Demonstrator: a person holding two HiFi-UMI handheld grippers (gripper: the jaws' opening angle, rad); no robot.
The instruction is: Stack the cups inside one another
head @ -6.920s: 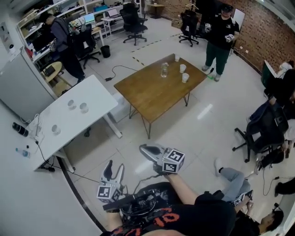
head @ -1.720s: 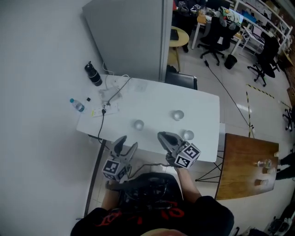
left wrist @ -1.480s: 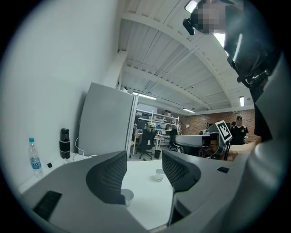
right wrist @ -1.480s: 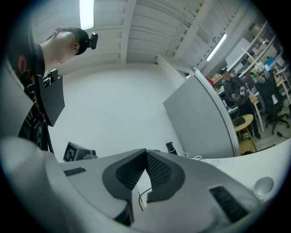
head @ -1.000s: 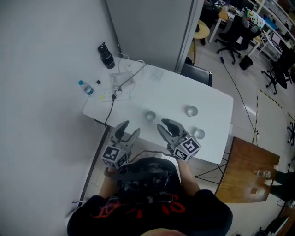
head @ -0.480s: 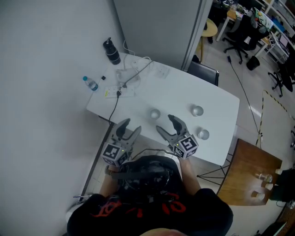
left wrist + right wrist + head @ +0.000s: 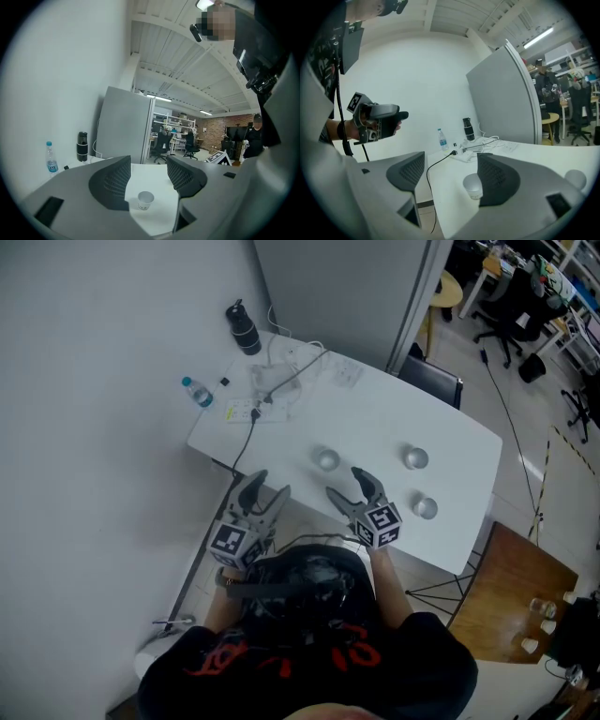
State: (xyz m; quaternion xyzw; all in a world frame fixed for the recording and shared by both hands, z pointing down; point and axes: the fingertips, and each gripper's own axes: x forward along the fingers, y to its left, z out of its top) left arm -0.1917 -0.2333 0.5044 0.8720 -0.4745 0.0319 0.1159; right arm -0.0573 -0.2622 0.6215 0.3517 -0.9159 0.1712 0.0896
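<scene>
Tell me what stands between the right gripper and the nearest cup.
Nothing visible. Only bare white table lies between the right gripper, whose empty jaws are opening, and the nearest cup just ahead.

A white table (image 7: 375, 418) stands by a grey partition (image 7: 347, 287), a wooden table (image 7: 506, 587) near.

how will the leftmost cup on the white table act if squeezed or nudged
The cup looks like thin paper and empty, so probably very light and easy to crush under a hard squeeze. Its base is narrower than its rim, so a high push may tip it. On the smooth white table, a low nudge would likely slide it.
</scene>
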